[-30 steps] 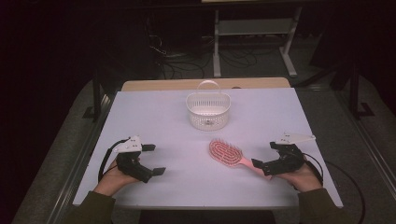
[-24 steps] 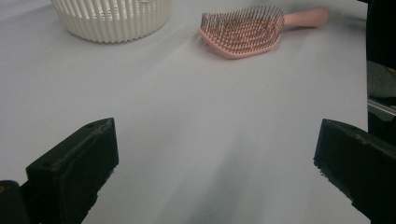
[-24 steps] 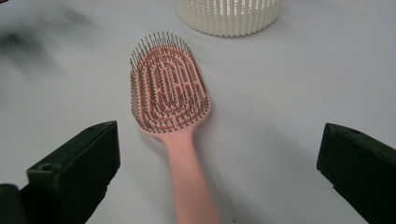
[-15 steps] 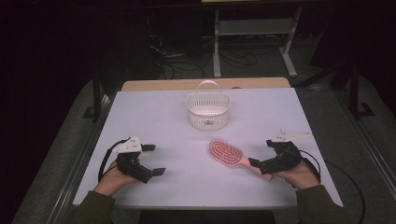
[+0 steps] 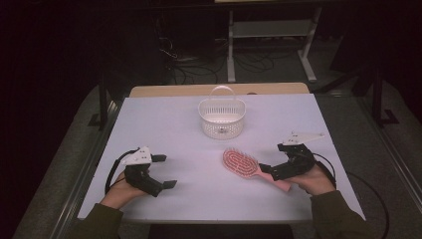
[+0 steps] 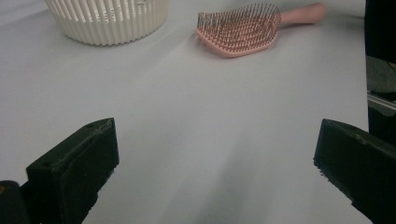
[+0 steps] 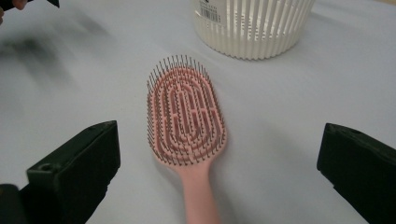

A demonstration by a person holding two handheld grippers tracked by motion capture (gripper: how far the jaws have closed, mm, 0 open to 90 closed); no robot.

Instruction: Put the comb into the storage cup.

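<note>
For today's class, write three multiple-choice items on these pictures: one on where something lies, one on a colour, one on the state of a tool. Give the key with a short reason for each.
1. Where does the hairbrush lie?
A. inside the basket
B. on the table, nearer the person than the basket
C. on the floor

2. What colour is the hairbrush?
A. pink
B. blue
C. green

3. How does the right tool stand?
A. shut on the basket's handle
B. lying upside down in the basket
C. open, with the brush handle between its jaws

Key: 1 B, the brush rests bristles up on the table in front of the white basket; 2 A, head and handle are pink; 3 C, the right tool view shows both jaws wide apart on either side of the handle.
</note>
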